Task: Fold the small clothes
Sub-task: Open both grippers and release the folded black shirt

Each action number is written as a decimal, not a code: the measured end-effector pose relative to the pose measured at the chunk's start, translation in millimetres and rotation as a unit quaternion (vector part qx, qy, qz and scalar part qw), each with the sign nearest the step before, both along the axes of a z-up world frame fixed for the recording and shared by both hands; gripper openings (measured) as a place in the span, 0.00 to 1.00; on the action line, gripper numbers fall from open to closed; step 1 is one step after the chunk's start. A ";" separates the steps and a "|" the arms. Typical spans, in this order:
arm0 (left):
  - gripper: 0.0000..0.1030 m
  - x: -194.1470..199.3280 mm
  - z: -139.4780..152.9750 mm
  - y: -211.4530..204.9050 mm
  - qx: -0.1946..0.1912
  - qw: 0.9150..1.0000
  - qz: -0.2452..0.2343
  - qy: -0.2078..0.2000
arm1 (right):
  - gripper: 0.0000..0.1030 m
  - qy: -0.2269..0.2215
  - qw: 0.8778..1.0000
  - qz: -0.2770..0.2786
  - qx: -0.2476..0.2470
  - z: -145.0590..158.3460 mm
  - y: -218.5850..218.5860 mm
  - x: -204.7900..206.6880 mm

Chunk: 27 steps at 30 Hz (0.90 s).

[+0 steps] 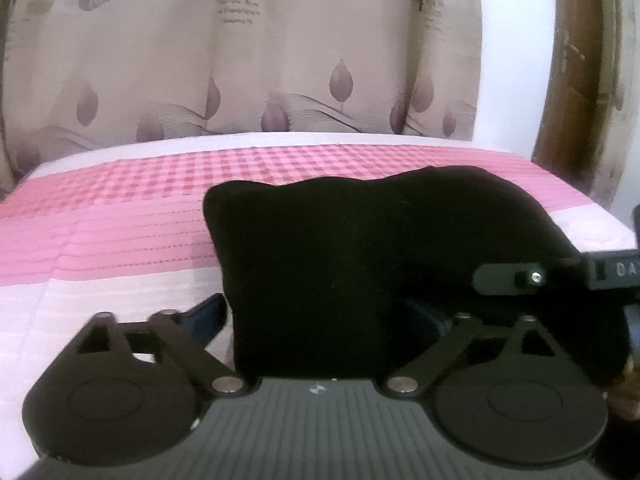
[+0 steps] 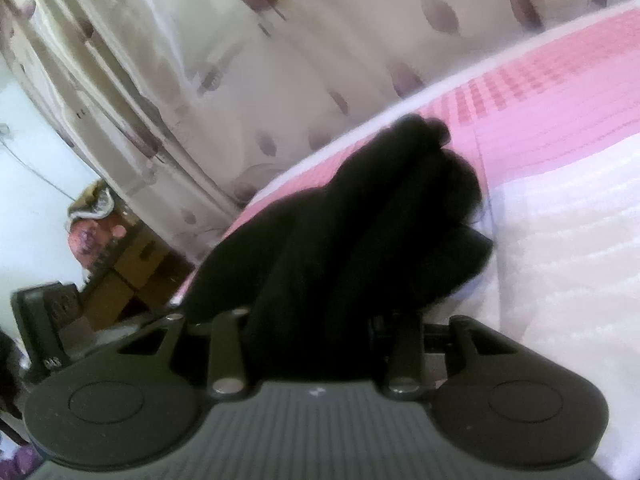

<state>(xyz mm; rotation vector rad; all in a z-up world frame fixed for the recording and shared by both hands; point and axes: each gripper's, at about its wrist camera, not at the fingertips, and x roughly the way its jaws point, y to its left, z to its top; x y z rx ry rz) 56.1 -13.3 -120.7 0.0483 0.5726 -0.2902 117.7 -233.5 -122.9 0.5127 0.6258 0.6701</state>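
A black garment [image 1: 360, 248] lies folded into a thick pad on the pink and white bed cover [image 1: 120, 240]. My left gripper [image 1: 316, 312] stands open and wide, with the garment's near edge lying between its fingers [image 1: 208, 312] and hiding their tips. In the right wrist view the same black garment [image 2: 360, 220] is bunched and twisted, and my right gripper [image 2: 320, 320] is shut on its near end, the fingertips buried in cloth. The right gripper [image 1: 504, 278] also reaches in from the right edge of the left wrist view, onto the garment's right side.
A beige curtain [image 1: 240, 60] with leaf prints hangs behind the bed. A wooden door frame [image 1: 576, 100] stands at the right. Brown cardboard boxes [image 2: 132, 276] and a heap of cloth [image 2: 88, 220] sit beyond the bed's left side. The left gripper's body [image 2: 44, 328] shows there too.
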 end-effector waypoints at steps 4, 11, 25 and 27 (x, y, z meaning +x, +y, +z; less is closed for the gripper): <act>1.00 0.2 -1.4 0.9 0.000 1.000 0.007 -0.001 | 0.44 -0.011 1.000 -0.013 -0.018 -1.8 -0.2 -9.0; 1.00 -4.4 -2.7 0.0 0.007 1.000 0.012 -0.011 | 0.55 -0.039 0.997 -0.046 -0.058 -3.2 3.9 -27.3; 1.00 -21.3 0.0 -1.6 0.021 0.998 0.044 -0.046 | 0.70 -0.078 0.989 -0.091 -0.091 -16.1 8.1 -61.8; 1.00 -26.6 2.9 -1.2 0.021 0.997 0.053 -0.057 | 0.70 -0.082 0.987 -0.093 -0.101 -14.9 9.2 -65.5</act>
